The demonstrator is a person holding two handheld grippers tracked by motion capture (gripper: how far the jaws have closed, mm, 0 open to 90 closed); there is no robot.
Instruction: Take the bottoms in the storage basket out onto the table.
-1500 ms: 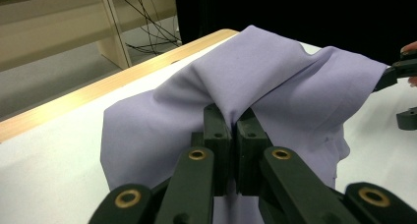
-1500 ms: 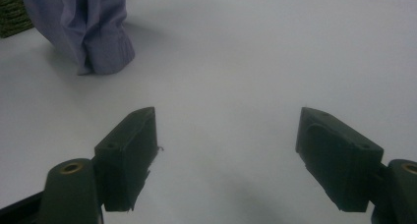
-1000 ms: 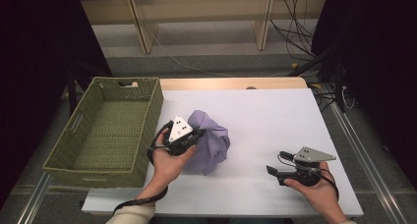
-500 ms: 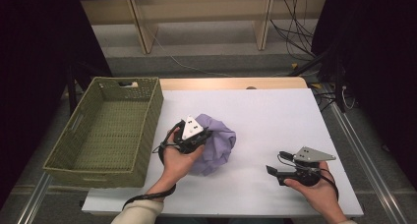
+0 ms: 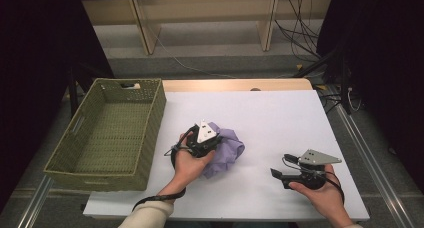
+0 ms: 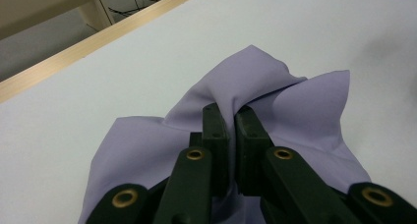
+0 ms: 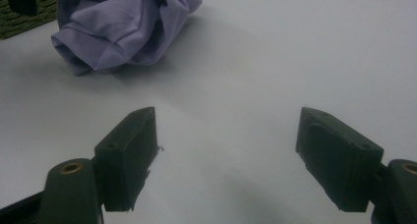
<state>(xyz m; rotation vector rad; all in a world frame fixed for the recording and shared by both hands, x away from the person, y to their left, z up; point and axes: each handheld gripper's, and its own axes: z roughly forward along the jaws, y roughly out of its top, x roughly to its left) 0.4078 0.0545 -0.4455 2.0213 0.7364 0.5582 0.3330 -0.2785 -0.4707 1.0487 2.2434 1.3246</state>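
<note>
Clamped on a raised fold of the lilac cloth (image 6: 275,111), the left gripper (image 5: 204,138) sits at the centre of the high view, its jaws together with fabric pinched between them. The crumpled cloth rests on the white table (image 5: 280,113), bunched to the right of that gripper, while the woven green basket (image 5: 107,133) lies to its left, well apart from the cloth. The left hand is plainly nearer to both. The right gripper (image 5: 292,175) waits at lower right, jaws apart and empty. Against the frame a second ago, the left gripper and cloth have shifted toward the lower right; the right one has not moved.
</note>
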